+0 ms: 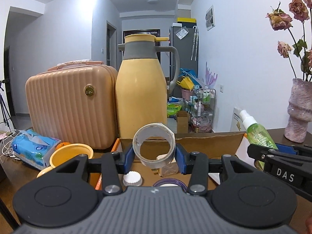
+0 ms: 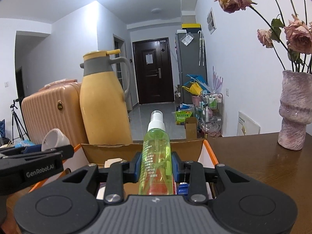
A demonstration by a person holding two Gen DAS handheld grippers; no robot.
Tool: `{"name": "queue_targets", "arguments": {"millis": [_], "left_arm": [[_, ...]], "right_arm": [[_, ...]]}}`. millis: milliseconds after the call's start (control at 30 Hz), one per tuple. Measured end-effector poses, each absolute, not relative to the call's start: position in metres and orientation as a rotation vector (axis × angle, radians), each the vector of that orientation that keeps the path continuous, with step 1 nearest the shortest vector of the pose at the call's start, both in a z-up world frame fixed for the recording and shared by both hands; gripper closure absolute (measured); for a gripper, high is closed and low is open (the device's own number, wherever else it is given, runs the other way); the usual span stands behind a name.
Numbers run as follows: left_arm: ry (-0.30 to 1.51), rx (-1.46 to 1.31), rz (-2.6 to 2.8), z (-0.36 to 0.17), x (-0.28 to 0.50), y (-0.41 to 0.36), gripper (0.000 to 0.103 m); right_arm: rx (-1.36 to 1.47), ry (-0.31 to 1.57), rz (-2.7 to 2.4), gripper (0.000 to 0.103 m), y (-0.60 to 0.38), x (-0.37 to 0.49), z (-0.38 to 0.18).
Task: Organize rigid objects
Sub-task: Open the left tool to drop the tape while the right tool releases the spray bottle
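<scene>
My left gripper [image 1: 155, 155] is shut on a roll of pale tape [image 1: 154, 145], held upright over an open cardboard box [image 1: 204, 142] with orange edges. In the box lie a white fluted cap [image 1: 132, 178], a purple ring [image 1: 169, 183] and a small clear item [image 1: 168, 168]. My right gripper [image 2: 157, 165] is shut on a green spray bottle [image 2: 157, 154] with a white nozzle, pointing forward above the same box [image 2: 187, 146]. The bottle [image 1: 257, 134] and right gripper show at the right of the left wrist view. The tape [image 2: 53, 139] shows at the left of the right wrist view.
Behind the box stand a yellow thermos jug [image 1: 141, 89] and a peach ribbed case [image 1: 72, 107]. A yellow bowl [image 1: 71, 154] and a blue wipes pack [image 1: 33, 146] lie at the left. A pink vase [image 2: 294, 113] with dried roses stands on the brown table [image 2: 253, 159] at the right.
</scene>
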State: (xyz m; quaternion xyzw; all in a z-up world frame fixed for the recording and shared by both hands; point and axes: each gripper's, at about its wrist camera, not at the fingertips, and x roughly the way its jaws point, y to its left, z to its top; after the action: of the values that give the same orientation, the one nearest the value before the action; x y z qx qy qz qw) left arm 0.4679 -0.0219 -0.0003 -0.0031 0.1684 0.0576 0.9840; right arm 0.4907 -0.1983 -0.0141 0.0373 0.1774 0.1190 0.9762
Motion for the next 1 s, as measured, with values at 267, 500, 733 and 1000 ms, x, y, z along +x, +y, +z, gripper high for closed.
{"name": "queue_targets", "arguments": {"millis": [267, 500, 733, 1000], "left_arm": [[0.340, 0.002, 0.120, -0.005, 0.483, -0.017, 0.058], [0.363, 0.011, 0.095, -0.010, 0.494, -0.015, 0.058], [0.389, 0.023, 0.083, -0.014, 0.500, -0.015, 0.041], [0.373, 0.000, 0.134, -0.013, 0.495, -0.008, 0.000]], "right_arm": [[0.052, 0.407, 0.233, 0.073, -0.196, 0.509, -0.019], [0.043, 0.437, 0.231, 0.073, -0.195, 0.524, -0.023], [0.031, 0.464, 0.236, 0.072, -0.194, 0.534, -0.026], [0.031, 0.453, 0.211, 0.039, -0.197, 0.535, -0.023]]}}
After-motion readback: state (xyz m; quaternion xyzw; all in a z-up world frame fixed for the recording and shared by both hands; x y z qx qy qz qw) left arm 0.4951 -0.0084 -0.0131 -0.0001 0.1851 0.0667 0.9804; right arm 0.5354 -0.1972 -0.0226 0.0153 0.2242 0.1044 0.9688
